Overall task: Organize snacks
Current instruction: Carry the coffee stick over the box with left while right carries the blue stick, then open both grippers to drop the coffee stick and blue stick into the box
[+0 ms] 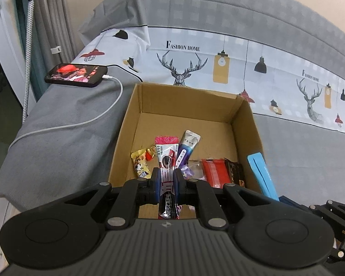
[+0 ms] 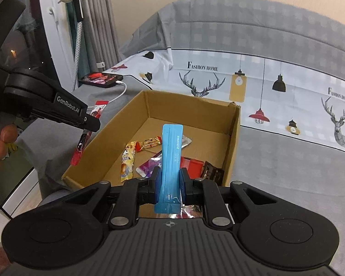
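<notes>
An open cardboard box (image 1: 246,124) (image 2: 233,138) stands on the grey bed and holds several snack packets. My left gripper (image 1: 167,180) is shut on a red and black Nescafe stick (image 1: 166,161), held over the box's near left side; it also shows in the right wrist view (image 2: 80,146). My right gripper (image 2: 170,181) is shut on a light blue stick packet (image 2: 171,158), held upright over the box's near edge; the packet shows in the left wrist view (image 1: 261,174). Inside lie a yellow candy packet (image 1: 139,163) (image 2: 127,163), a silver-purple sachet (image 1: 186,149), a red packet (image 1: 215,170) and a dark brown packet (image 1: 235,171) (image 2: 211,172).
A phone (image 1: 77,75) with a lit screen lies on the grey pillow at the left, with a white charging cable (image 1: 99,117) running from it. A bedsheet with deer prints (image 1: 184,69) lies behind the box. Curtains and a window frame stand at the far left.
</notes>
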Demonstrator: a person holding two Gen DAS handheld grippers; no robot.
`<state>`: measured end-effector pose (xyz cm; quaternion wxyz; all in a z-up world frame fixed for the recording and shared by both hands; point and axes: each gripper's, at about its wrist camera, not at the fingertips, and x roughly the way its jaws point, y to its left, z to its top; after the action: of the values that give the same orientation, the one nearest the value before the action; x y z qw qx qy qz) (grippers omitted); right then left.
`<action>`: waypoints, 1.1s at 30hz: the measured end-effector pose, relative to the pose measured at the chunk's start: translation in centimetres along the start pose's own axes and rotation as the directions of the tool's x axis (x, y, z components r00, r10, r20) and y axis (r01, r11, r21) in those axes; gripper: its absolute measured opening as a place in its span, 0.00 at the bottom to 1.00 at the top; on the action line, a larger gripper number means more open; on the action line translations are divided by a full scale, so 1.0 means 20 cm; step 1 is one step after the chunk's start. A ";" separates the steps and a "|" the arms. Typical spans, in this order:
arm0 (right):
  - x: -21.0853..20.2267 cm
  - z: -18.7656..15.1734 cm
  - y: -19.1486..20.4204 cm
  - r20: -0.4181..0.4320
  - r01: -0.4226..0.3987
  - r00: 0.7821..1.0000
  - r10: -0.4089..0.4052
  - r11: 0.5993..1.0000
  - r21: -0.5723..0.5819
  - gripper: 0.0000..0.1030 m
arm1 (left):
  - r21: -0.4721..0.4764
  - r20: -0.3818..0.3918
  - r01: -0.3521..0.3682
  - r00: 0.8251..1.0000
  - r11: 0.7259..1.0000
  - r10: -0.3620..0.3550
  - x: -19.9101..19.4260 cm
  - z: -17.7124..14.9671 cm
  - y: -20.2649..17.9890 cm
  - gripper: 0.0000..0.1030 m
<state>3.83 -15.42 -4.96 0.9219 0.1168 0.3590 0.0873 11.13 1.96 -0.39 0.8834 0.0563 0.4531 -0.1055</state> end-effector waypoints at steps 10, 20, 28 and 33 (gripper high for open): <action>0.27 0.04 -0.03 -0.045 0.004 0.999 -0.005 1.000 -0.006 0.18 | 0.016 -0.075 -0.005 0.997 1.000 0.006 0.30 0.06 0.01 0.12; 0.50 0.07 -0.07 -0.085 0.012 0.996 -0.013 1.000 -0.003 0.18 | 0.043 -0.129 -0.018 0.991 0.999 0.024 0.54 0.08 0.01 0.12; 0.62 0.09 -0.08 -0.099 0.010 0.995 -0.011 1.000 -0.008 0.21 | 0.068 -0.155 -0.049 0.986 0.996 0.060 0.71 0.10 0.04 0.41; 0.64 0.12 -0.08 -0.059 0.051 0.997 -0.050 0.999 0.004 0.96 | 0.087 -0.021 -0.130 0.991 0.988 0.132 0.60 0.09 0.06 1.00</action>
<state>14.85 -14.13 -11.84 0.9126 0.1074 0.3889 0.0664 19.65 1.10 -9.07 0.8790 0.1252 0.4555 -0.0657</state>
